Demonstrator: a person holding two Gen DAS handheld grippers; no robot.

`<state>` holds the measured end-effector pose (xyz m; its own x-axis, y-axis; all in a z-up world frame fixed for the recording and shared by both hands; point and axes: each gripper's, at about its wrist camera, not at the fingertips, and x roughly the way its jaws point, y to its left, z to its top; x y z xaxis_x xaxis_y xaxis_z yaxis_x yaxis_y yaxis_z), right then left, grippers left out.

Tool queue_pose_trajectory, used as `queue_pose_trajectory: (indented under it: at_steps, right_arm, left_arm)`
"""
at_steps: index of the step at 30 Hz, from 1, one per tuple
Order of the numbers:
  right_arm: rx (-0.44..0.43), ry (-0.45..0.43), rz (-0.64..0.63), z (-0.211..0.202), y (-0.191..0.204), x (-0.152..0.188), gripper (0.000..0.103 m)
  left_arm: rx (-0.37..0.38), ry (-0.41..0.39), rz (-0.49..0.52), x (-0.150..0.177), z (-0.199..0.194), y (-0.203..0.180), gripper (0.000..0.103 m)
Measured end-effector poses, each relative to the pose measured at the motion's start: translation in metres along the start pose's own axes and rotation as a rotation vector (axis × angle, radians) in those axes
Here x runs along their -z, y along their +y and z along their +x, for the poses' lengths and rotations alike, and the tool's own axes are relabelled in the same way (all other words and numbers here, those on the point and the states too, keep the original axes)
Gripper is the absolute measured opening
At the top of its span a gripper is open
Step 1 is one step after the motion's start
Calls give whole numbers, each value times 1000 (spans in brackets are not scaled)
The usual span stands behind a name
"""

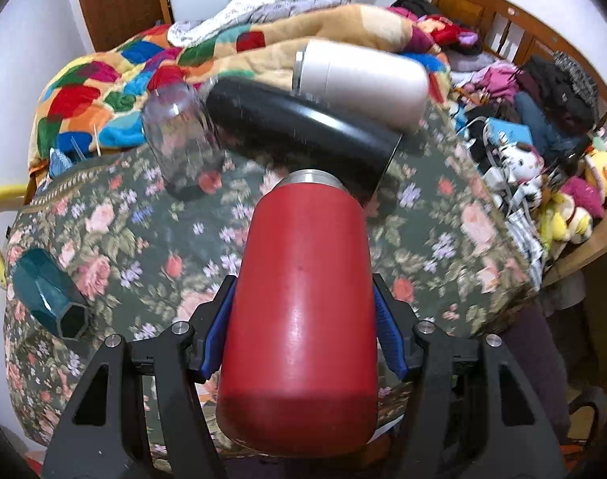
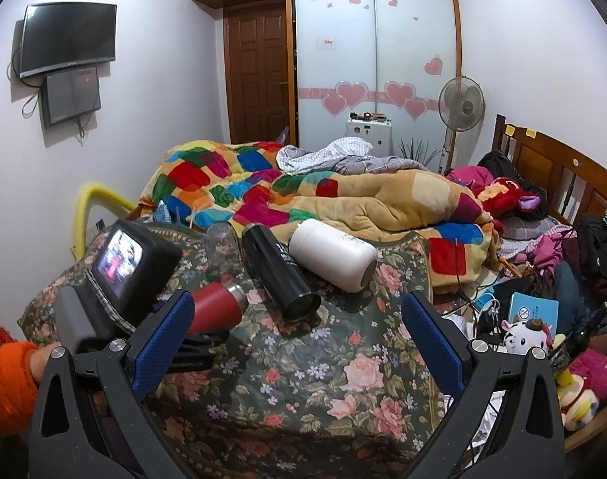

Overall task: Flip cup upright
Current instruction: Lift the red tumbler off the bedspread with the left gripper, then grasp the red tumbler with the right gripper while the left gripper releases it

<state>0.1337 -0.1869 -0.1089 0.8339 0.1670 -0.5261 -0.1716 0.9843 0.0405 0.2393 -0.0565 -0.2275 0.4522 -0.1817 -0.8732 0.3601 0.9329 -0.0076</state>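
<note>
My left gripper (image 1: 303, 299) is shut on a red cup (image 1: 299, 319) with a steel rim; the cup lies along the fingers, rim pointing away, held above the floral cloth (image 1: 143, 239). The right wrist view shows the red cup (image 2: 217, 305) lying sideways in the left gripper at the left. My right gripper (image 2: 299, 319) is open and empty, above the cloth. A black cup (image 1: 303, 131) (image 2: 279, 275), a white cup (image 1: 363, 80) (image 2: 333, 255) and a clear glass (image 1: 183, 139) (image 2: 221, 243) lie on the cloth beyond.
A teal hexagonal cup (image 1: 48, 295) lies on its side at the cloth's left. A colourful patchwork blanket (image 2: 263, 183) is bunched behind the cups. Plush toys (image 2: 526, 335) and clutter fill the right side. A yellow tube (image 2: 87, 203) stands at the left.
</note>
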Motion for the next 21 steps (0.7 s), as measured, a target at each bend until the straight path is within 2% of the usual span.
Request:
queue_pose_trajectory:
  at_steps: [5, 15, 21]
  right_arm:
    - [8, 32, -8, 7, -2, 6, 103]
    - [-8, 121, -13, 31, 0, 16, 103]
    - [-8, 175, -12, 47, 1, 17, 103]
  left_arm:
    - [-14, 31, -12, 10, 22, 0, 63]
    - [-16, 32, -13, 19, 33, 2, 61]
    - [16, 0, -7, 19, 17, 5, 62]
